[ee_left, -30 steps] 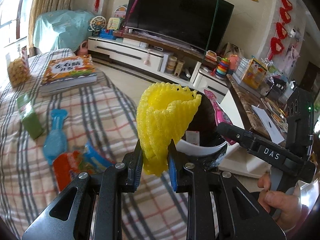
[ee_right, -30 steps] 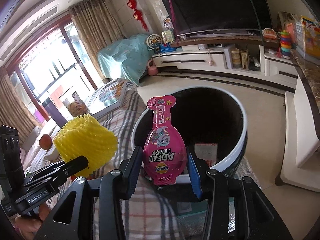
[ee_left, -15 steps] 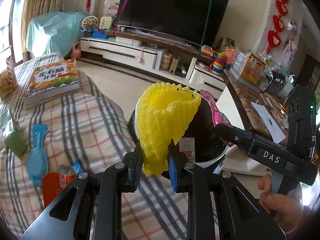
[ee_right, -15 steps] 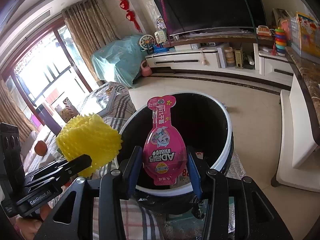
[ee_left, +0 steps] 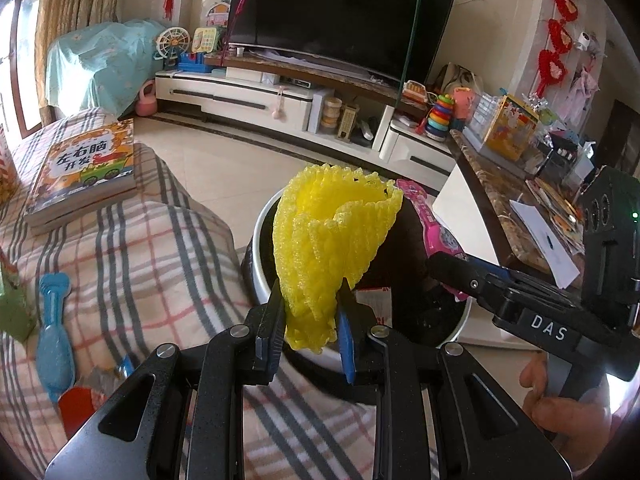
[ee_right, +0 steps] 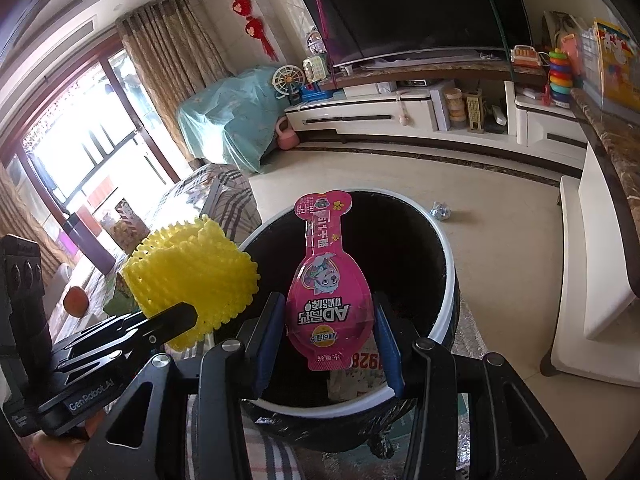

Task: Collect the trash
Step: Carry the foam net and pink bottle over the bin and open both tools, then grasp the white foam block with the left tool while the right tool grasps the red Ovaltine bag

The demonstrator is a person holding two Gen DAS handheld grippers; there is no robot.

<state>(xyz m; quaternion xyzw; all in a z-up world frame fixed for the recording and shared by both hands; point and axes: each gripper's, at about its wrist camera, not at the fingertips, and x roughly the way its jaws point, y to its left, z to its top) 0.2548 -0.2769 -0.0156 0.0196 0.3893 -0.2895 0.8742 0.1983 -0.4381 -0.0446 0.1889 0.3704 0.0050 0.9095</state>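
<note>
Left wrist view, left to right: a checked blanket carries a book, a blue wrapper and a red wrapper near the lower edge. At centre, the left gripper is clamped on the lower end of a yellow foam net, which stands up between the pads. Behind the net sits the bin, white-rimmed with a dark inside. To the right, the right gripper reaches over the bin opening with a pink wrapper in its grasp; a hand holds its handle.

Right wrist view, left to right: the left gripper shows with the yellow foam net level with the bin's left rim. At centre, the right gripper is clenched on the wide lower part of the pink wrapper, which is upright above the bin opening. Printed paper already lies inside the bin. A small crumpled scrap lies on the floor beyond the bin.

Task status, as a judgement:
1. Done: two items are picked up and brought to the bin; at least one item is already inside.
2. In hand: the pink wrapper is positioned for release; the net appears near the rim, not clearly over the opening.
3. Left: release both items, then collect the wrappers on the blanket and possibly the floor scrap.
</note>
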